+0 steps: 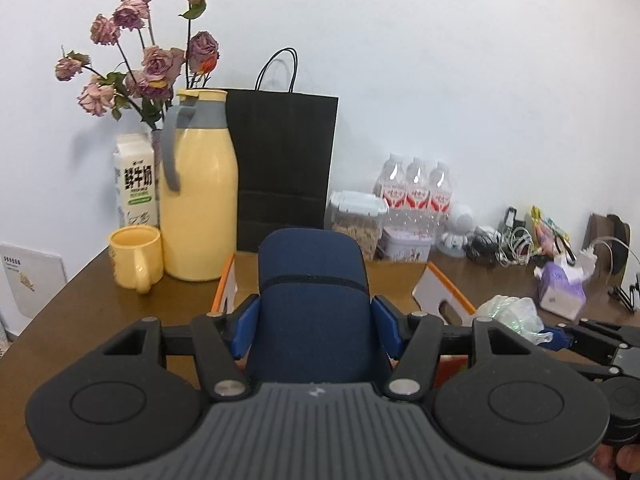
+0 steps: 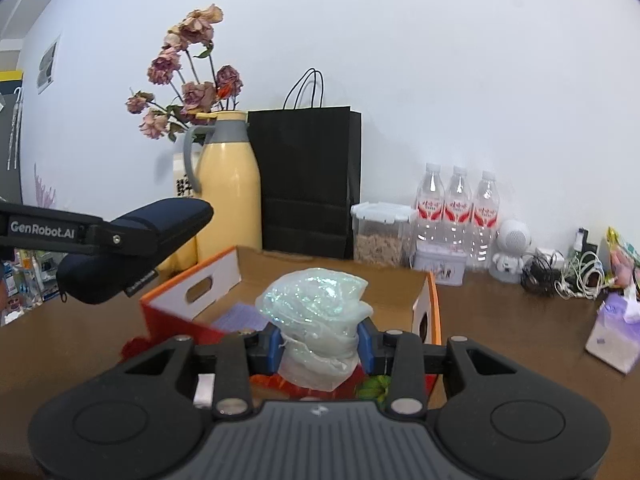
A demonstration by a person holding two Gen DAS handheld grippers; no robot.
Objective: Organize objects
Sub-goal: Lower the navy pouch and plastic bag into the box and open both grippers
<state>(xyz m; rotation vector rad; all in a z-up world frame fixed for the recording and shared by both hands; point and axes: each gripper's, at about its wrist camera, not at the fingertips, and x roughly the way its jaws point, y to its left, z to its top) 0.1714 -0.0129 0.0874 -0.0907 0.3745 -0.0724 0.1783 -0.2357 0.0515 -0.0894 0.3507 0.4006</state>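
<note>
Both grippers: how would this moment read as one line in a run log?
left gripper: shut on blue case | right gripper: shut on plastic bundle | both held above open box | table behind

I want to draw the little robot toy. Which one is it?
Look along the back wall to the three water bottles. Just right of them, before the tangle of cables, stands the robot toy. It is the only white figure with a big round head.

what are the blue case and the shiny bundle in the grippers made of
Blue case: looks like matte woven fabric over a stiff shell, with a zipper seam; it keeps its shape in the left hand-held gripper.
Bundle: thin crinkly plastic film, translucent with an iridescent glint, squeezed in the right hand-held gripper.
</note>
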